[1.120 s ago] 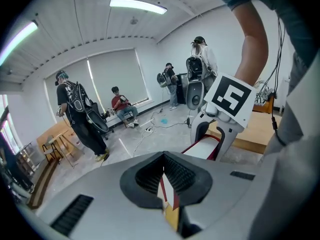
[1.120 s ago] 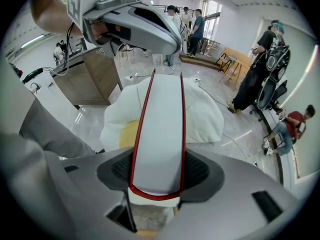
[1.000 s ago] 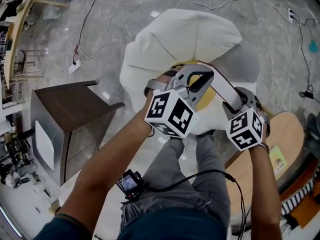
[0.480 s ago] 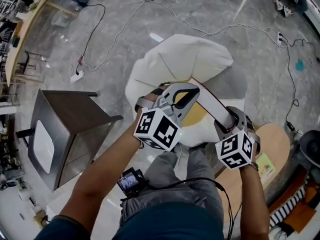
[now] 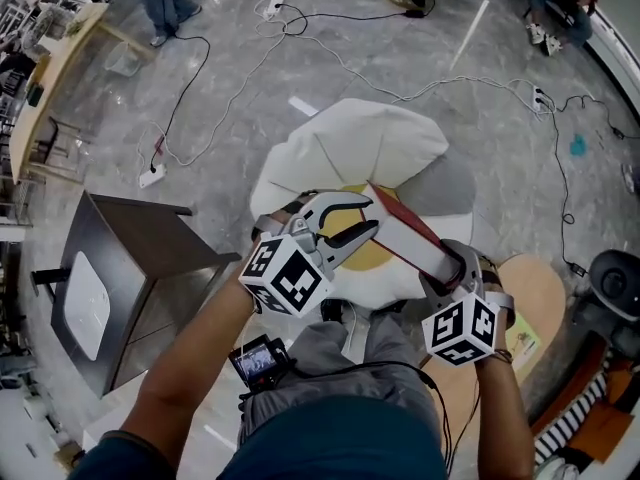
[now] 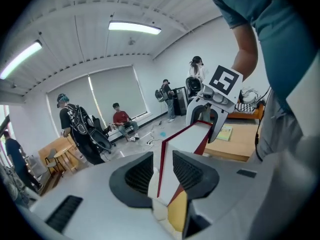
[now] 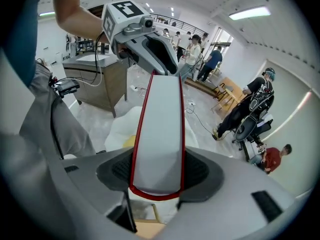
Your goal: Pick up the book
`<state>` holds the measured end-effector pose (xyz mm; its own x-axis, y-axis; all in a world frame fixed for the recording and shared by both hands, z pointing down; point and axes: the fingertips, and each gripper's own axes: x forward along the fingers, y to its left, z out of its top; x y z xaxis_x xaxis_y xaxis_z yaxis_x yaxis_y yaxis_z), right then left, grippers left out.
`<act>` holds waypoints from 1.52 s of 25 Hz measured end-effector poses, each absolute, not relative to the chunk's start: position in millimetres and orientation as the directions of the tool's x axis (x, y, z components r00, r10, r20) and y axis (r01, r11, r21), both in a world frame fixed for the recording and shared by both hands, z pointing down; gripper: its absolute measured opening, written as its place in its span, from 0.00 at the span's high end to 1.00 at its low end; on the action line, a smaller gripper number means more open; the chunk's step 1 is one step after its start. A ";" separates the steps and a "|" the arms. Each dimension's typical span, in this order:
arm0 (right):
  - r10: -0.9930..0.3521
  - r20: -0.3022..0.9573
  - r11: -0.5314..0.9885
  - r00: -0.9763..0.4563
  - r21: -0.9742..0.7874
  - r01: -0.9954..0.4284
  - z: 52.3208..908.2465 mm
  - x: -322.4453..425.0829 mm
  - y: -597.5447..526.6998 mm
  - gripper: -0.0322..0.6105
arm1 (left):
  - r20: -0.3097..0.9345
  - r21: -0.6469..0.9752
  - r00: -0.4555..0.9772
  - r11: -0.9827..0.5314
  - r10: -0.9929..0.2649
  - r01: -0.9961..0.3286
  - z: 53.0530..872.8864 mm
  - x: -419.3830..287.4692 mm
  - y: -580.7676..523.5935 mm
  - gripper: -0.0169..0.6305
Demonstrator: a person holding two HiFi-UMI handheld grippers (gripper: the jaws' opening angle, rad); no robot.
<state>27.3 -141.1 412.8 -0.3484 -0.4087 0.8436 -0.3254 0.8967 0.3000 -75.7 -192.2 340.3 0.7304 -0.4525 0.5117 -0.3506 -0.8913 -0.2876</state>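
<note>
A book [image 5: 410, 236] with a red cover and white page edges hangs in the air over a white beanbag [image 5: 350, 148]. My right gripper [image 5: 447, 261] is shut on its near end, and in the right gripper view the book [image 7: 160, 119] fills the span between the pads of the right gripper [image 7: 157, 171]. My left gripper [image 5: 372, 214] is at the book's far-left end, its jaws opening. In the left gripper view the book's corner [image 6: 185, 139] lies between the pads of the left gripper [image 6: 162, 171], with a gap beside the left pad.
A yellow patch [image 5: 365, 253] lies on the beanbag under the book. A dark wooden side table [image 5: 130, 258] stands at left, a round wooden table [image 5: 530, 288] with a green booklet [image 5: 522, 343] at right. Cables [image 5: 230, 78] trail over the floor. Several people stand or sit around the room.
Both grippers have risen with the book, away from the beanbag. The left gripper's jaws, shut on the book before, have parted.
</note>
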 end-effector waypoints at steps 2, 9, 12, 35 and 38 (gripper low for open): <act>-0.405 0.845 0.902 -0.349 0.306 -0.305 406.6 26.7 -131.5 0.55 | 0.515 -0.291 0.753 -0.910 -0.410 -0.296 333.1 -78.5 -181.0 0.74; -0.388 0.853 0.916 -0.350 0.314 -0.250 391.1 18.7 -102.5 0.55 | 0.525 -0.276 0.803 -0.949 -0.282 -0.152 316.0 -93.8 -145.1 0.58; -0.377 0.854 0.922 -0.358 0.310 -0.230 385.2 12.6 -88.3 0.55 | 0.530 -0.256 0.815 -0.960 -0.236 -0.111 311.2 -99.6 -130.3 0.53; -0.365 0.790 0.930 -0.493 0.279 -0.240 319.2 -32.3 -30.8 0.55 | 0.544 -0.317 0.829 -0.947 -0.130 0.059 285.5 -78.5 -54.3 0.49; -0.367 0.792 0.929 -0.488 0.289 -0.231 316.0 -30.0 -27.4 0.55 | 0.538 -0.336 0.831 -0.940 -0.145 0.054 280.2 -76.5 -49.9 0.50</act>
